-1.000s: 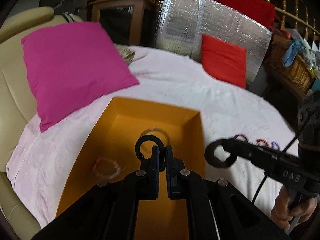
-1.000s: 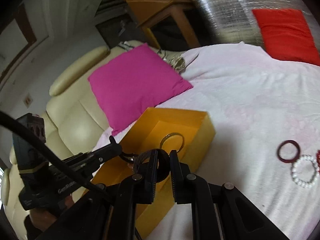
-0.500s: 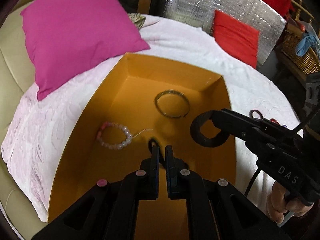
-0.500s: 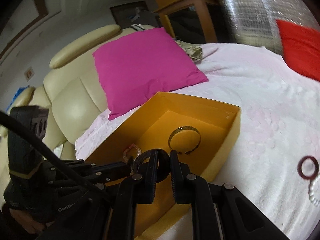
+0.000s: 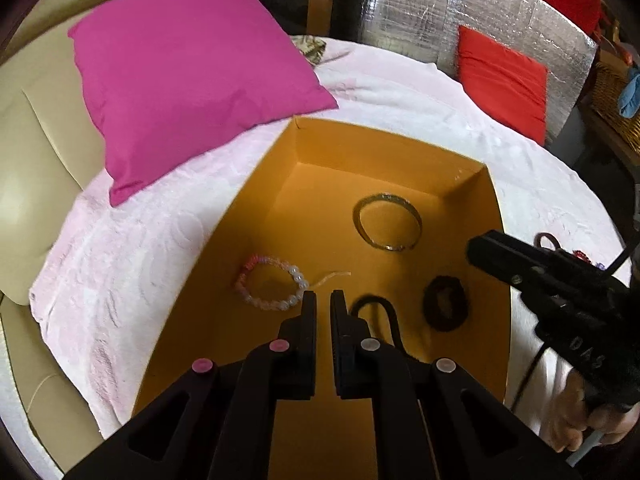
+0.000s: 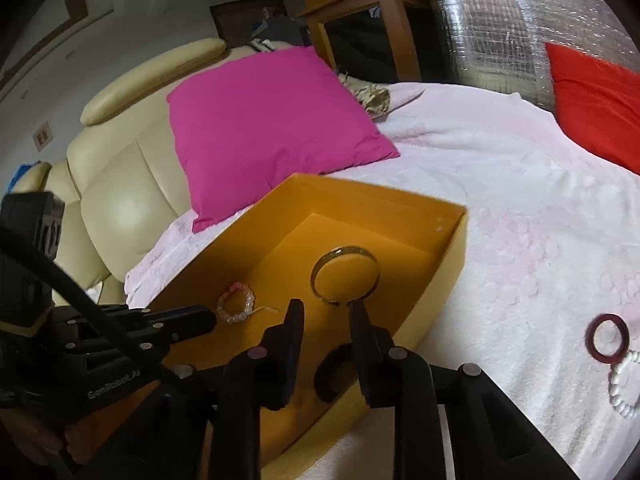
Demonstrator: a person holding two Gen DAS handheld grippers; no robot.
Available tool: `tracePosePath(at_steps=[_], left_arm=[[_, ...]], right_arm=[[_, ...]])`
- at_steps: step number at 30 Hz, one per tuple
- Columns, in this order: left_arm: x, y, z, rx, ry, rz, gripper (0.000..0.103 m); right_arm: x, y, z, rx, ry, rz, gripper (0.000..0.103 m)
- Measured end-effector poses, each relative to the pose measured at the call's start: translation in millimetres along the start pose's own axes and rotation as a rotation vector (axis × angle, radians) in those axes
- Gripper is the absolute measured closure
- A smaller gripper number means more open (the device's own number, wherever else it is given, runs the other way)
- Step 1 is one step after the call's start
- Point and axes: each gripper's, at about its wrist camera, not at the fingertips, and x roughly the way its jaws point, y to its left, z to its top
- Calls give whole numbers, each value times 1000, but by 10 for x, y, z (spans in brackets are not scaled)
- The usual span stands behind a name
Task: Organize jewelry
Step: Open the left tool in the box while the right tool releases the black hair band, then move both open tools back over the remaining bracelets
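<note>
Showing an orange box (image 5: 256, 200) on a pale pink blanket (image 5: 132, 264), taken as landmark. Inside the box lie 4 pieces: a gold bangle (image 5: 387, 222) toward its far wall, a pink beaded bracelet (image 5: 272, 284) near its left wall, a thick dark ring (image 5: 446, 308) near its right wall, and a thin black ring (image 5: 380, 314) at the near centre. The left gripper (image 5: 323, 300) hangs over the box interior, jaws together; whether they pinch the thin black ring cannot be told. The right gripper (image 6: 326, 310) is above the box, jaws opening, nothing between them. Outside the box, to its right, rest a maroon ring (image 6: 607, 338) and a white bead bracelet (image 6: 624, 384). A magenta pillow (image 5: 192, 84) lies beyond the box.
</note>
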Motion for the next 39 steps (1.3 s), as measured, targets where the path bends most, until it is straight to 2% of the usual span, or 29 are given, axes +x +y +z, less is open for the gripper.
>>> tracePosePath(at_steps=[4,6,8,11,16,18,25,29,31,34,39], left_arm=[[-114,-92,54,6,-68,26,97],[-185,-172,93,11,-107,35,93],[-254,-263,122,9,-147,42,75],[-367,-432,166,16,-210,32,59],[-526,-858,185,70,-287,-15,41],[-548,-1089,181,115,-297,-39,39],[-522,-1849,104,281,-298,-77,36],[-462,-2184,36,341,-269,-101,36],[-368,-2346,40,370,-252,-101,36],[-255,-2551,-12,398,-219,-106,36],[-2,-2857,-101,421,-110,-132,36]], right_arm=[[-166,-133,57,36,-42,-14,76],[-268,-222,80,65,-59,-23,76],[-379,-329,99,92,-68,-44,76],[-544,-490,103,130,-68,-74,76],[-921,-864,93,200,-78,-144,76],[-1106,-1042,78,232,-93,-172,76],[-1683,-1636,-107,324,-99,-258,75],[-2045,-1963,-300,363,-102,-328,63],[-2206,-2135,-403,391,-106,-359,63],[-2406,-2391,-544,441,-106,-390,63],[-2629,-2740,-717,497,-105,-429,63]])
